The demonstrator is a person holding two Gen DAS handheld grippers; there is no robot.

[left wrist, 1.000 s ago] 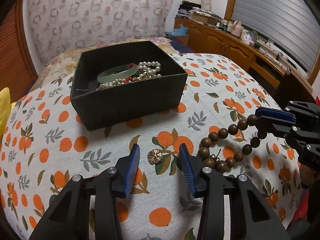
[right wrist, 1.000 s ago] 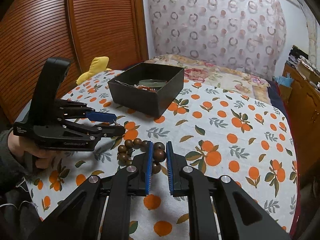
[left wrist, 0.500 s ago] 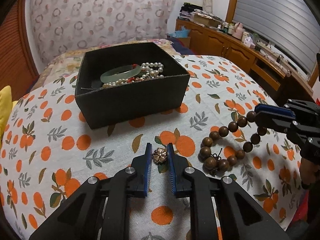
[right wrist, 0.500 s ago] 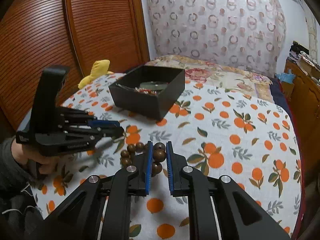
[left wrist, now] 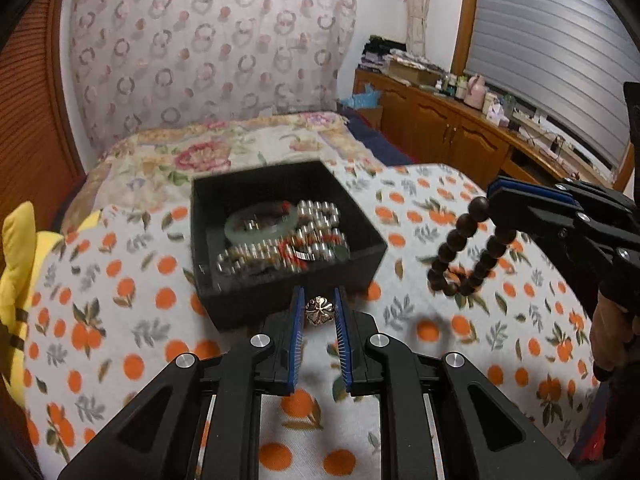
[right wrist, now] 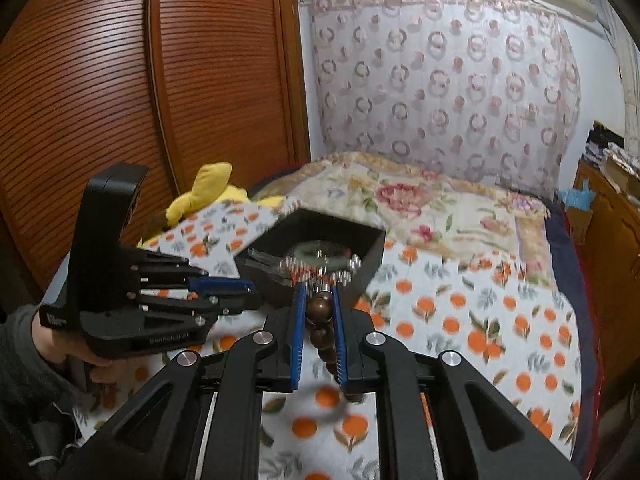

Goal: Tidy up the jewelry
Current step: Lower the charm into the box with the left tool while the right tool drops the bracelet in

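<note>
Gold flower brooch (left wrist: 319, 311) sits pinched in my left gripper (left wrist: 318, 312), lifted just before the black box (left wrist: 372, 258) of pearls (left wrist: 316, 220). My right gripper (right wrist: 318, 312) clamps the wooden bead bracelet (right wrist: 320, 322), hanging above the orange-print cloth (left wrist: 120, 288).

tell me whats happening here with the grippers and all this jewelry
A person holds a gripper in each hand over a bed with an orange-print cloth. The left gripper is shut on a small gold flower brooch, lifted near the front of the black box. The right gripper is shut on a wooden bead bracelet, which dangles in the air. The box already holds a green bangle and pearls. Neither held piece is in the box yet.
</note>
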